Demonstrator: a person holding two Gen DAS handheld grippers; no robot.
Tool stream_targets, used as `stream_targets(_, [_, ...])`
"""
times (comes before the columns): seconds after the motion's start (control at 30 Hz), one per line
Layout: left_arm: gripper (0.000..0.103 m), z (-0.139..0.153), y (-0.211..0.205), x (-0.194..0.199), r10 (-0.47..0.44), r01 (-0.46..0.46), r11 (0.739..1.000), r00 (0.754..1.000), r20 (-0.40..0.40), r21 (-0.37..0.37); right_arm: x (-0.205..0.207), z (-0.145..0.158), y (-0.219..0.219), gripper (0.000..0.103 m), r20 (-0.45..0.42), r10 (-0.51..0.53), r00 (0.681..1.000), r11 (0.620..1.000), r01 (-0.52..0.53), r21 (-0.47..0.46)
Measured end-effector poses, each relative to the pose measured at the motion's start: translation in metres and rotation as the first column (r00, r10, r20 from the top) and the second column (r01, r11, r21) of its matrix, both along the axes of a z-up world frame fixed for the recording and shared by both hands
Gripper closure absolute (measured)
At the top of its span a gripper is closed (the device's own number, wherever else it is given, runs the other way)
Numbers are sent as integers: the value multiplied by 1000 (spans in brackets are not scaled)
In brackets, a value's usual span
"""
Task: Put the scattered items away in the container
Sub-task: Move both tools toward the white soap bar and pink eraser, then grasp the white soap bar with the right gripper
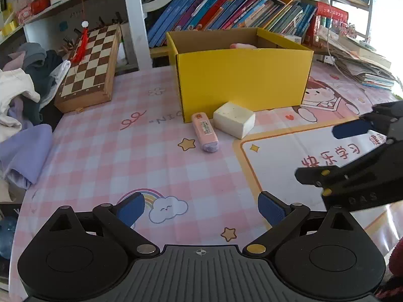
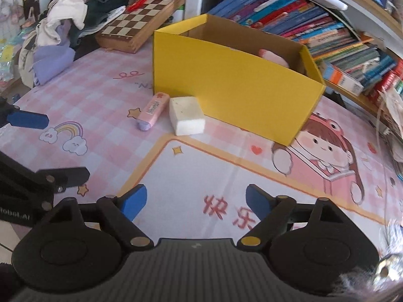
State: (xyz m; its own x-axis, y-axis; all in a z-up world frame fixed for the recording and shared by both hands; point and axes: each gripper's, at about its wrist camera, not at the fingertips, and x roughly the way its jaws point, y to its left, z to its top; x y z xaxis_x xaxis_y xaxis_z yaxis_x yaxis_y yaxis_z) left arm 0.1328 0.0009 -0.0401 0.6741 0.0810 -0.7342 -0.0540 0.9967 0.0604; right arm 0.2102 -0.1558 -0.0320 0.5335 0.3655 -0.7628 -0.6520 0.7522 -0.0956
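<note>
A: Counting what lies out, we see 2 items on the table mat (image 1: 105, 156): a pink highlighter pen (image 1: 204, 132) and a white foam block (image 1: 234, 119), both just in front of the yellow cardboard box (image 1: 241, 80). 1 pink thing (image 2: 274, 56) already sits inside.

B: So we judge the job partly done. The highlighter's long axis runs away from the box, purple cap toward us. Our left gripper (image 1: 201, 210) and right gripper (image 2: 196, 202) are both spread wide, holding nothing.

- Left gripper (image 1: 201, 210): black linkage arms, blue ribbed fingertip pads (image 1: 270, 207), silver and yellow pivot pins, grey ridged base.
- Right gripper (image 2: 196, 201): same black build, blue pads (image 2: 257, 201).
</note>
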Motion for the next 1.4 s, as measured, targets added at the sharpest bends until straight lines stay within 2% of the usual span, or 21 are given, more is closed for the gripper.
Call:
stream_targets(0.17, [5,-3,1,7,10,-10,1000,1000,-18,17,22,-9,9,30,-51,9,999,1000,-9,7])
stream_targets(0.83, [5,-13,6,35,33,-32,999,996,-77,22,95,-28,66,29,-87,109,990,994,-109,-1])
stream_targets(1.17, [5,-16,5,47,35,-34,999,994,-100,17,117,-34,77,37,-109,120,987,993,-118,29])
stream_targets(1.3, [5,-19,6,53,36,-38,999,993,-115,-9,118,-32,74,62,-114,176,978,984,-170,62])
stream_targets(1.4, [5,-19,6,58,43,-43,999,993,-109,-4,114,-30,70,65,-90,184,979,983,-182,39])
